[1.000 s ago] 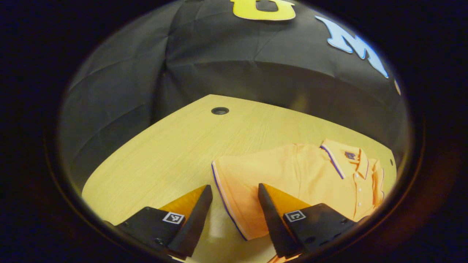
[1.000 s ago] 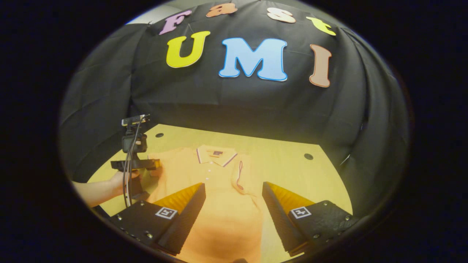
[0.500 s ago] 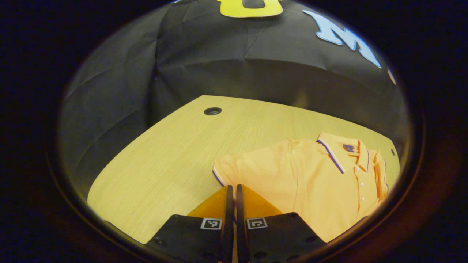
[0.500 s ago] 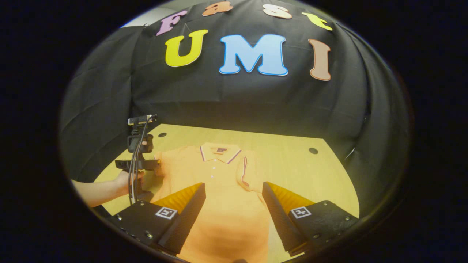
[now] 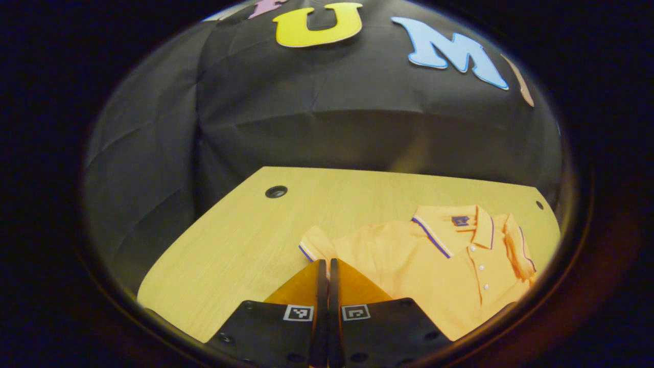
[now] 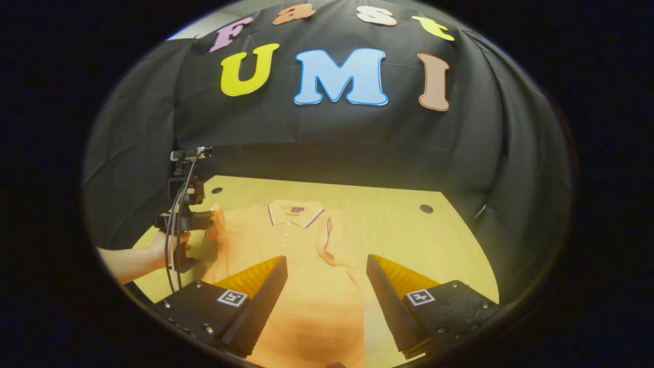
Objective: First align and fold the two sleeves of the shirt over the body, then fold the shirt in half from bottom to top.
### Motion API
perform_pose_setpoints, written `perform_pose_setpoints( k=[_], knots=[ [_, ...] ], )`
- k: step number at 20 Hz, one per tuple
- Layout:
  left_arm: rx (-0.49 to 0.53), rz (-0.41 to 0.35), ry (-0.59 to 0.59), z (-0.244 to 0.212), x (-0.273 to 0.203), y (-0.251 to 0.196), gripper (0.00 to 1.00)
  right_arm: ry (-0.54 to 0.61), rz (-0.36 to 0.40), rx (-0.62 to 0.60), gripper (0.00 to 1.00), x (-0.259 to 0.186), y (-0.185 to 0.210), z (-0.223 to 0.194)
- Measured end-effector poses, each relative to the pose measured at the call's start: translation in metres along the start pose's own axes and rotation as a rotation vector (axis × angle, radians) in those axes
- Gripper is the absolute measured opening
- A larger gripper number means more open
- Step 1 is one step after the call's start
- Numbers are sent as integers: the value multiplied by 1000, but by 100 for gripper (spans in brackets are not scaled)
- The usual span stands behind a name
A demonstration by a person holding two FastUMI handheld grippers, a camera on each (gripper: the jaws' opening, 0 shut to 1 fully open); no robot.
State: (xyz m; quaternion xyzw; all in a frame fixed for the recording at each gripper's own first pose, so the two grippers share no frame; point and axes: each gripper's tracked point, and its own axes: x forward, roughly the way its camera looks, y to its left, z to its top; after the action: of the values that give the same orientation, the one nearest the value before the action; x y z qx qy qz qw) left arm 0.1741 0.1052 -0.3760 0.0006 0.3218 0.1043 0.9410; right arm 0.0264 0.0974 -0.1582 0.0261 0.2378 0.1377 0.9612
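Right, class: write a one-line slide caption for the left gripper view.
Left gripper shut on the sleeve of an orange polo shirt lying on a wooden table.

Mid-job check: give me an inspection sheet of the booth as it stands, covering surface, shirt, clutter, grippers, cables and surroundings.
Surface: wooden table, round cable holes near the far corners.
Job's things: orange polo shirt lies collar away from the person; one sleeve is already folded over the body, the other sleeve is pinched and lifted.
Clutter: nothing seen.
Grippers: left gripper shut on the sleeve's cuff; right gripper open above the lower shirt, holding nothing.
Cables: black leads hang from the left gripper, past the hand.
Surroundings: black cloth wall behind and at both sides.
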Motion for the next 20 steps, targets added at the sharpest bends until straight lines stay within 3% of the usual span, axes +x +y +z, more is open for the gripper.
perform_pose_setpoints(
  k=[10, 16, 19, 20],
  knots=[
    [205, -139, -5, -1, -8, -86, 6, 19, -41, 29, 96, -1, -15, -14],
    [239, -231, 30, -18, -4, -115, 5, 30, -121, 110, 96, 0, -16, -21],
    [243, -279, 41, -23, -4, -127, 8, 29, -161, 131, 96, 2, -15, -24],
    [240, -300, 45, -25, -7, -129, 17, 29, -171, 131, 96, 2, -15, -25]
  ],
)
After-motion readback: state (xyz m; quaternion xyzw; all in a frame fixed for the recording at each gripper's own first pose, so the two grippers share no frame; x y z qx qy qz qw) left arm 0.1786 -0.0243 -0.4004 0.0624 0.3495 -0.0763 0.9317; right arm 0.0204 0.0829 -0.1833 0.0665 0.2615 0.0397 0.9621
